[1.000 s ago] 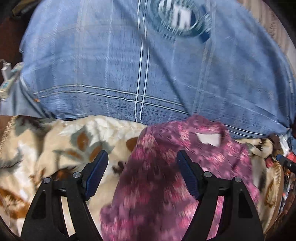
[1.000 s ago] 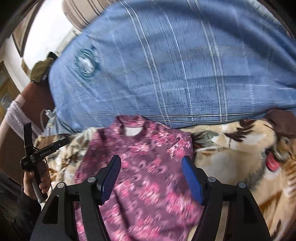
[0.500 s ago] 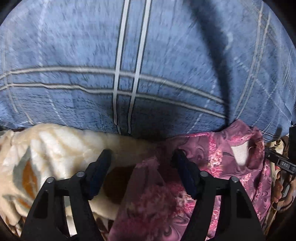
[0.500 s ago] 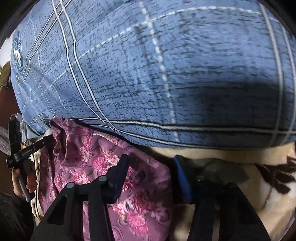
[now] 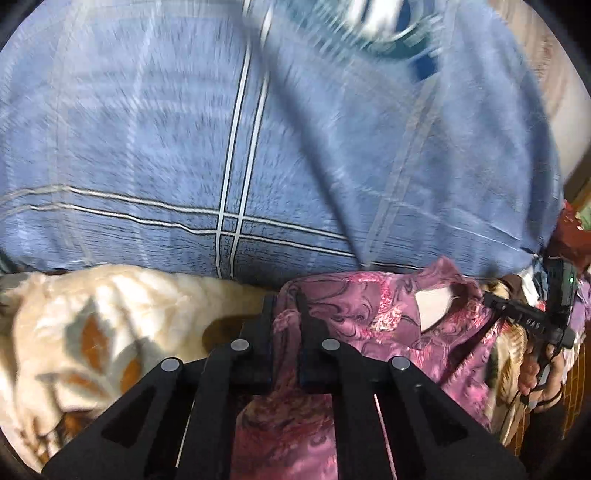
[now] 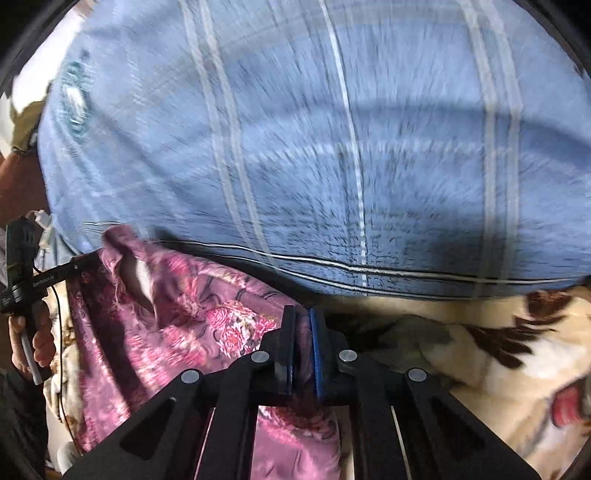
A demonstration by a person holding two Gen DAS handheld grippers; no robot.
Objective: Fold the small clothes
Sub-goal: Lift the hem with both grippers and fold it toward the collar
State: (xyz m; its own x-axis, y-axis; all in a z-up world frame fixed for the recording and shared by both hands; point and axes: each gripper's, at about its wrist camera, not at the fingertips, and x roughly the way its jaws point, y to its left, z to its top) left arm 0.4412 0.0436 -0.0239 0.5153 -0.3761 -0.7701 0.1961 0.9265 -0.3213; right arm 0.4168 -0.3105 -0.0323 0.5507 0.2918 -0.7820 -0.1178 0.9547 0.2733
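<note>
The left gripper [image 5: 284,306] is clenching the top [image 5: 369,321], a purple floral garment, at the shoulder edge on its side, and the right gripper [image 6: 303,325] is clenching the opposite shoulder edge. Both sets of jaws have just been closing, and cloth is showing between the pads of each. The top is lying on a cream patterned blanket [image 5: 110,314], its collar end pressed against a big blue checked cushion [image 5: 236,147] just ahead of both grippers.

From the left gripper the top is spreading away to the right and back under the fingers. From the right gripper it is spreading to the left and back. The neck opening [image 6: 142,277] with its white tag is sitting between the two grippers, so each one is nearest its own shoulder. The long axis of the top is running from the collar, ahead, back toward the person, roughly along the line both grippers are pointing. Judging by the task, the coming fold is depending on that: with both shoulders held, the collar end looks ready to be lifted and carried back along that axis over the hem end.

Little writing is readable. The white tag is too blurred to read. A round teal emblem [image 5: 388,18] on the cushion is smeared by motion. The bar of the right gripper, seen from the left wrist, is carrying letters that look like "UAS" [image 5: 533,322], though this is uncertain.
</note>
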